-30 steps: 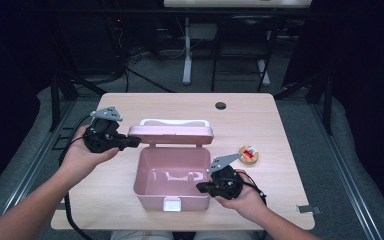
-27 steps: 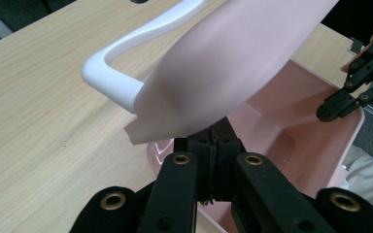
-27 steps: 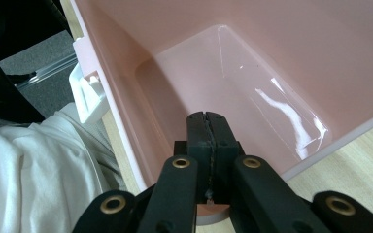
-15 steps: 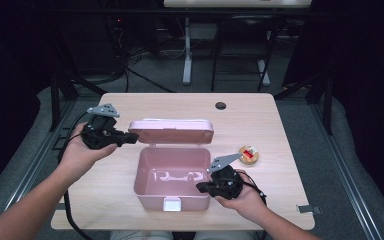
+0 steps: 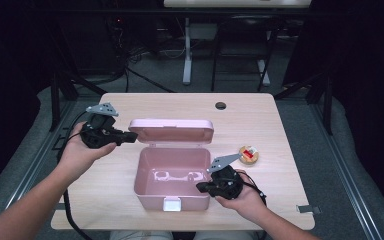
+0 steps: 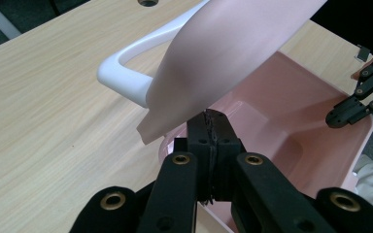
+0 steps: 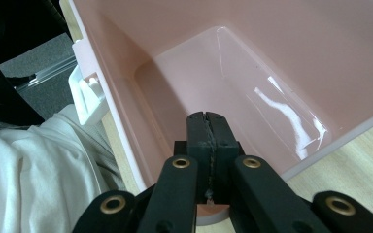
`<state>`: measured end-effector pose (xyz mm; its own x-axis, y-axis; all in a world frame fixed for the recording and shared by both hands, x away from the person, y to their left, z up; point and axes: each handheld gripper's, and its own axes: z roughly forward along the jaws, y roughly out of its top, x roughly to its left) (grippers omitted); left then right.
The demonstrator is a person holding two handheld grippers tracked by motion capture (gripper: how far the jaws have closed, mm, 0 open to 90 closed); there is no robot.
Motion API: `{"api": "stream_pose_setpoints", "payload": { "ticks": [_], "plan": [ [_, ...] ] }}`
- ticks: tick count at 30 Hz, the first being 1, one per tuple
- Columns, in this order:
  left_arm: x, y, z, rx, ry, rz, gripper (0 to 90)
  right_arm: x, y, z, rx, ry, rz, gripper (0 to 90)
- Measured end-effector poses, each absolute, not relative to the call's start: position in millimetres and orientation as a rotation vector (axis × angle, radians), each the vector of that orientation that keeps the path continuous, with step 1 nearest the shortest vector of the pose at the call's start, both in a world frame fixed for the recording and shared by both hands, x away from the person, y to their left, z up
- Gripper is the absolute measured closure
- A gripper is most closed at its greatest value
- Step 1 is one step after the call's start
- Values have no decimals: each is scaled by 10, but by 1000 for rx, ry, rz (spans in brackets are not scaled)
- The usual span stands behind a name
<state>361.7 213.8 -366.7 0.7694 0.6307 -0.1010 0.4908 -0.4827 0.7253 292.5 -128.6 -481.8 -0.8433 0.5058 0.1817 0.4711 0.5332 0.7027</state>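
Observation:
A pink plastic box [image 5: 172,196] stands open in the middle of the table. Its lid [image 5: 172,131] is hinged at the far side and stands raised. My left gripper [image 5: 132,135] is shut, its tips against the lid's left corner. In the left gripper view the tips [image 6: 212,119] sit just under the lid [image 6: 233,53], beside the white handle [image 6: 126,77]. My right gripper [image 5: 200,187] is shut and rests at the box's right front rim. In the right gripper view its tips [image 7: 207,119] reach over the bare box floor [image 7: 252,73].
A small round holder with a red piece [image 5: 248,155] lies right of the box. A cable hole [image 5: 221,105] sits near the table's far edge. The box's white latch [image 5: 171,203] faces the front edge. White clothing [image 7: 29,170] shows below the table.
The lid's pink face looks a little taller than a second ago, so it stands slightly more raised. Both hands have hardly moved.

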Motion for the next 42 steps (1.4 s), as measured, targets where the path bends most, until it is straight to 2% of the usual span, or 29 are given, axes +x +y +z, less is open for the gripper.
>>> {"api": "stream_pose_setpoints", "payload": {
  "ticks": [42],
  "plan": [
    [3768,2157,-3682,2158,879,235,887,2919,-1297,-4832,865,2695,1247,900]
  ]
}}
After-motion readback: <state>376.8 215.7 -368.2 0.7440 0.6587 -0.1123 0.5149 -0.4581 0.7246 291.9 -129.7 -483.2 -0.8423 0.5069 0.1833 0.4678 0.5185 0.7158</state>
